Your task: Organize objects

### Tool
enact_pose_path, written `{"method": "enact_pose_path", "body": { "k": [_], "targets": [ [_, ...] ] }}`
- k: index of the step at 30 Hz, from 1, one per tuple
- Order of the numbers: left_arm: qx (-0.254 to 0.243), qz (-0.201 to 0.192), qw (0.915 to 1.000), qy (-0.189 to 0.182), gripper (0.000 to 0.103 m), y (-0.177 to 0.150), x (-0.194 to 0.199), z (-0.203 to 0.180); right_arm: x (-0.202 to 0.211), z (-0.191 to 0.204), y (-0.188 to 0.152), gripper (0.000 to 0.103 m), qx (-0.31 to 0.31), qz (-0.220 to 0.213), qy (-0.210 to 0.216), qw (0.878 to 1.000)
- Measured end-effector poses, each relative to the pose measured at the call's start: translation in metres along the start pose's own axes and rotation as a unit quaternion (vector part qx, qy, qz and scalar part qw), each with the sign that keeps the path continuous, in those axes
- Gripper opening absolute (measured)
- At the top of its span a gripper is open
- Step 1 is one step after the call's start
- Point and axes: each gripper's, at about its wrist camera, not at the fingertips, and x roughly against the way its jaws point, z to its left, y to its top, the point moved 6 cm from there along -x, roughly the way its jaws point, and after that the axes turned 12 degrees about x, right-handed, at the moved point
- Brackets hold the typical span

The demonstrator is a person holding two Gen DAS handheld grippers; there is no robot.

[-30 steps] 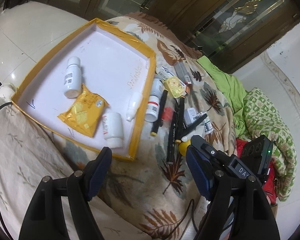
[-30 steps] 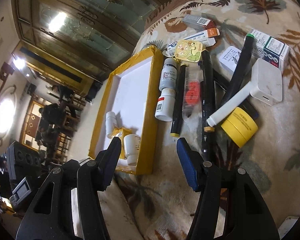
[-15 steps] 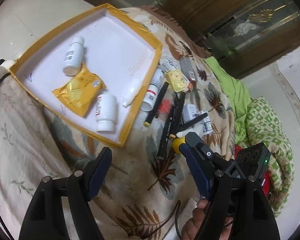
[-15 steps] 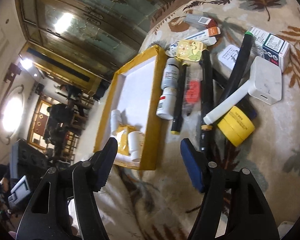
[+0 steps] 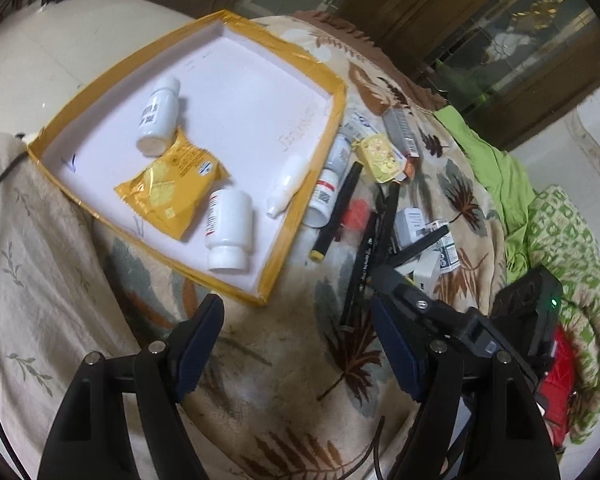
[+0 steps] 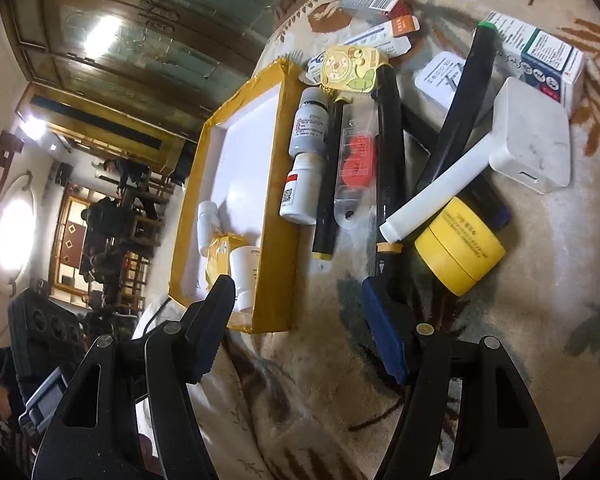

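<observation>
Right hand-held gripper (image 6: 296, 312) now nearer the clutter, spread, empty; left hand-held gripper (image 5: 296, 336) too. Approach black marker (image 6: 328, 184) lengthwise, clear of tray (image 6: 276, 200).

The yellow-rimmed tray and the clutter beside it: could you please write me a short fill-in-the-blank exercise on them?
1. The tray holds ___ white bottles lying down.
2. The snack packet in the tray is ___ in colour.
3. The round yellow tin lies ___ the tray.
4. Both the left gripper and the right gripper are ___.

Missing: two; yellow; outside; open
</observation>
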Motion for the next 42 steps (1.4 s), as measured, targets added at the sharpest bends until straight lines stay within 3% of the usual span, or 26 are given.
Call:
{"method": "enact_pose_path", "body": {
  "k": [10, 15, 22, 30, 34, 38, 40, 42],
  "targets": [
    [-0.001, 0.014, 0.9985, -0.053, 0.077, 0.002, -0.022, -0.015, -0.005, -0.01, -0.004, 0.066, 0.002, 0.002, -0.013, 1.0],
    [-0.024, 0.027, 0.9988, -0.033, 0.077, -0.001, -0.038, -0.017, -0.009, -0.023, -0.007, 0.066, -0.007, 0.009, -0.02, 1.0],
    [-0.009, 0.014, 0.9987, -0.048, 0.077, 0.004, -0.032, -0.018, -0.014, -0.026, 0.001, 0.066, -0.007, 0.02, 0.005, 1.0],
    [0.004, 0.012, 0.9989, -0.044, 0.077, 0.009, -0.041, -0.016, 0.017, -0.02, 0.024, 0.066, 0.026, -0.002, -0.013, 1.0],
    [-0.023, 0.017, 0.9986, -0.044, 0.077, 0.002, -0.044, -0.028, 0.033, -0.026, 0.034, 0.066, 0.029, -0.017, -0.029, 0.999],
    [-0.015, 0.059, 0.9941, -0.09, 0.077, -0.019, -0.052, -0.044, 0.048, -0.039, 0.045, 0.066, 0.026, -0.033, -0.05, 0.998],
    [-0.03, 0.069, 0.9932, -0.088, 0.077, -0.035, -0.06, -0.055, 0.05, -0.05, 0.049, 0.066, 0.01, -0.032, -0.056, 0.998],
    [-0.062, 0.064, 0.9941, -0.061, 0.077, -0.047, -0.068, -0.063, 0.051, -0.062, 0.047, 0.066, -0.001, -0.021, -0.056, 0.998]
  ]
}}
